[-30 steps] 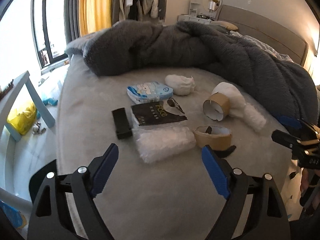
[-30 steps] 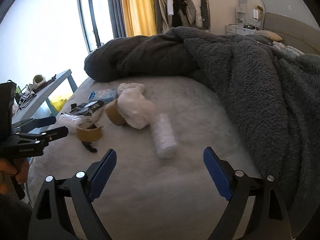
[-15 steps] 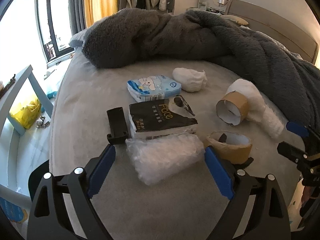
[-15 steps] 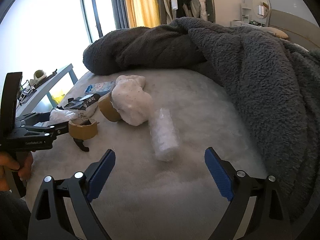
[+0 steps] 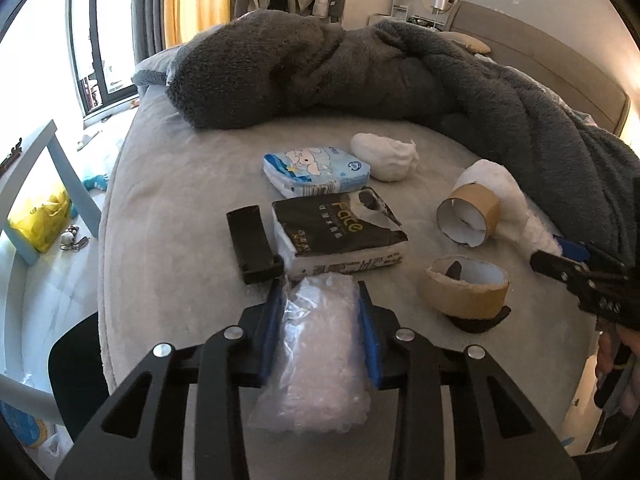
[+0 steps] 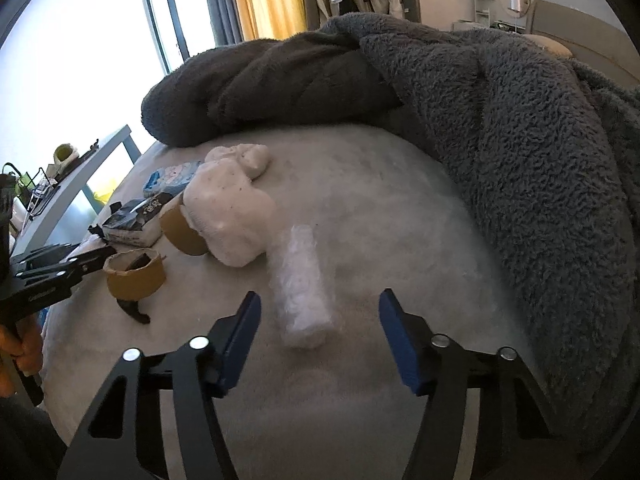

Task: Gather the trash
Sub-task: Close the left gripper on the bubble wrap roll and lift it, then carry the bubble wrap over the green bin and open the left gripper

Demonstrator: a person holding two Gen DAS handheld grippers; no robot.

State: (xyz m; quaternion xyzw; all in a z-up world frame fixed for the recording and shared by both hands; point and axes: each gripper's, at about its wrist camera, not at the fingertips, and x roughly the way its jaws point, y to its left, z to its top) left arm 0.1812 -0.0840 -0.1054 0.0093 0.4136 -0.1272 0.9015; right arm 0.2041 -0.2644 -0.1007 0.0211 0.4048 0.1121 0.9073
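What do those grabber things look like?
Each hand-held gripper, left and right, is a black metal frame with triangular cut-outs and silver round bolts. Both carry two flat blue pads at the tips. No cables show.

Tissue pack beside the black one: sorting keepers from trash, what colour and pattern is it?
The tissue pack is light blue and white with a cartoon animal; clearest in the left wrist view.
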